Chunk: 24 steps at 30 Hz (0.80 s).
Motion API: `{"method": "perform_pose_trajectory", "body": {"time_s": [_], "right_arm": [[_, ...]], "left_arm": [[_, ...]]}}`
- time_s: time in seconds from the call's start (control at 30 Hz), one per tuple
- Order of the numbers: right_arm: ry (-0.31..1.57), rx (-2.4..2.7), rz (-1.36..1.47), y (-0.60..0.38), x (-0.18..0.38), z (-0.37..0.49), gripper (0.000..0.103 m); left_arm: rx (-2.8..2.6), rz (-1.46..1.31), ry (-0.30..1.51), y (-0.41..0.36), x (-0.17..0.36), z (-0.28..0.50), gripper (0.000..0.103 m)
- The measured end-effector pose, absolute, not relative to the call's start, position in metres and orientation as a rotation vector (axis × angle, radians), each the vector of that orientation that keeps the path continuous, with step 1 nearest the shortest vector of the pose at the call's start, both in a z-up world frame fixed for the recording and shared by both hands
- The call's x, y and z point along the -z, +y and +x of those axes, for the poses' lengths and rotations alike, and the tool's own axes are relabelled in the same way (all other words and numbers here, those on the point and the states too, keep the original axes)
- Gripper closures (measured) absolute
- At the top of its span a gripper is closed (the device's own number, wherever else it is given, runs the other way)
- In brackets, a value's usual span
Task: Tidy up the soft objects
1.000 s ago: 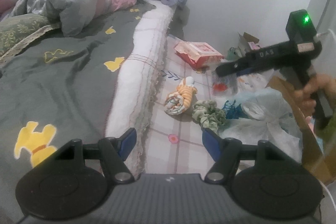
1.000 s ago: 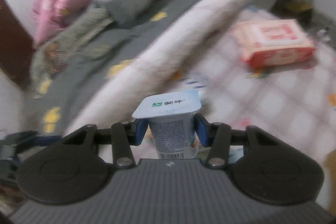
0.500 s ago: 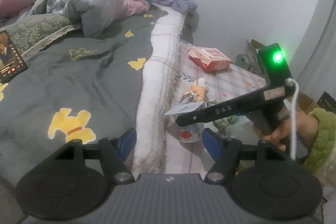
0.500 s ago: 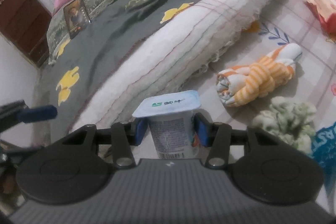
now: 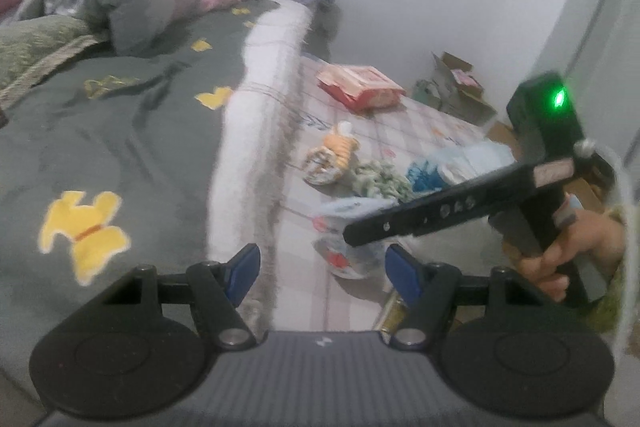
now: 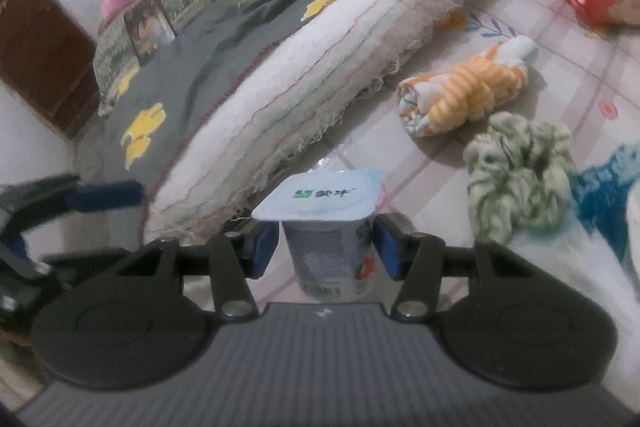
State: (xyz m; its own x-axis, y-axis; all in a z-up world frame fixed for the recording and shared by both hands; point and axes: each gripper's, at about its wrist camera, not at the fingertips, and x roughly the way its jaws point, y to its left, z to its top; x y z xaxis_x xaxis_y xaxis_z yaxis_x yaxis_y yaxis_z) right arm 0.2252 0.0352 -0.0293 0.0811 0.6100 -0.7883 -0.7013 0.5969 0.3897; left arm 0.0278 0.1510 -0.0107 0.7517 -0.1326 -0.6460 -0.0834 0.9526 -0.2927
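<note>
Grey bedding with yellow prints covers the bed (image 5: 132, 115), beside a checked floor mat (image 6: 568, 67). On that mat I see a rolled orange-striped cloth (image 6: 464, 99) and, just beside it, a green scrunchie (image 6: 520, 175). My right tool (image 6: 326, 251) brackets a yogurt cup (image 6: 328, 227); the blue pads look slightly parted from it. My left tool (image 5: 322, 273) is spread, gripping nothing.
</note>
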Motion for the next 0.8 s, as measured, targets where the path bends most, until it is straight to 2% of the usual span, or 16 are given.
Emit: {"method": "perform_pose_trajectory", "body": {"time_s": [0.13,0.43,0.53,0.8], "right_arm": [[1.136,-0.972,-0.012,0.015,0.019,0.224,0.047],[1.120,-0.884,0.199,-0.021,-0.006,0.251,0.046],[1.187,-0.825,0.270,-0.018,0.001,0.272,0.046],[1.436,-0.668,0.423,-0.002,0.045,0.319,0.046]], "left_arm": [[0.070,-0.299,0.752,0.140,0.020,0.039,0.033],[0.086,-0.286,0.763,0.130,0.023,0.075,0.034],[0.075,-0.285,0.769,0.129,0.020,0.095,0.035],[0.027,-0.306,0.884,0.131,0.038,0.149,0.049]]}}
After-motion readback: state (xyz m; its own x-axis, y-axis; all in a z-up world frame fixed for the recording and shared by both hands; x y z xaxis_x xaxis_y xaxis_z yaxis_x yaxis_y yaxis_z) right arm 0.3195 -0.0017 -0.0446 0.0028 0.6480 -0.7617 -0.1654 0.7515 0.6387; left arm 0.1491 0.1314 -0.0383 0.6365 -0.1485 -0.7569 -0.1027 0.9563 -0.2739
